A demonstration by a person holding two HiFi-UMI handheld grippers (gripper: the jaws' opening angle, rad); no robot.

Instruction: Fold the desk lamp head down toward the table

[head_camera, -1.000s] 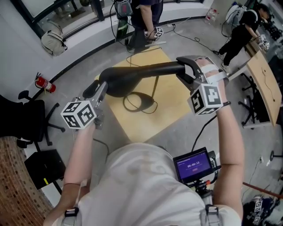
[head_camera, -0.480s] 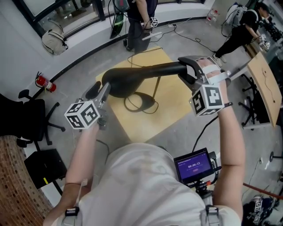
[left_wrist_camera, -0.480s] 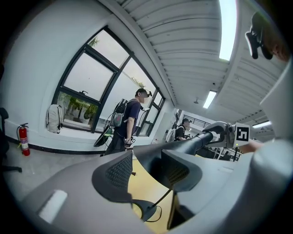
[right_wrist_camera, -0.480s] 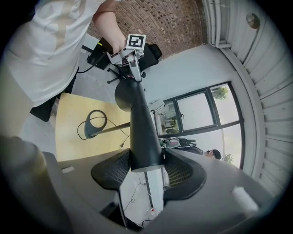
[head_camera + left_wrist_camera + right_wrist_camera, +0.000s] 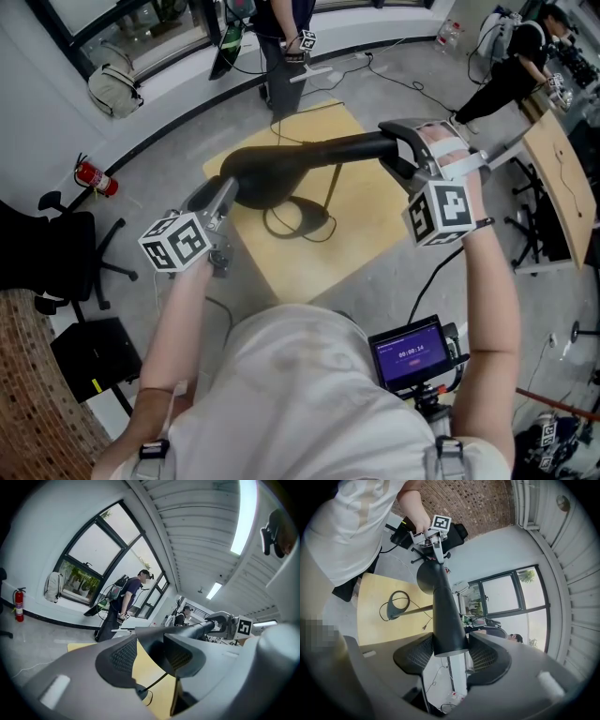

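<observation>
1. The lamp head (image 5: 309,153): I am holding this long black shell roughly level, high above the small wooden table (image 5: 375,234). It is riding on a thin stem (image 5: 330,187), which is rising from the ring-shaped base (image 5: 286,217) resting on the tabletop.

2. The right gripper (image 5: 398,150): I am clamping its 2 jaws on the narrow, flat-cut end of the lamp head (image 5: 440,606), with 1 ribbed pad pressing on each side.

3. The left gripper (image 5: 217,194): its jaws are standing apart at the rounded, wider end of the head. Bare tabletop is showing through most of the gap in the left gripper view (image 5: 150,651), so nothing is being pinched there.

4. Handling, as I am judging it:
- The shell is looking rigid and smooth, so the pads are relying on squeeze alone. The taper is inviting the right gripper to slide off the narrow end.
- The stem is looking slender and the base light, so a hard downward push is risking a bent stem or a tipped base.
- I am favouring a hold at both ends of the head, well away from the stem joint, for leverage, and a slow rotation about that joint.
</observation>
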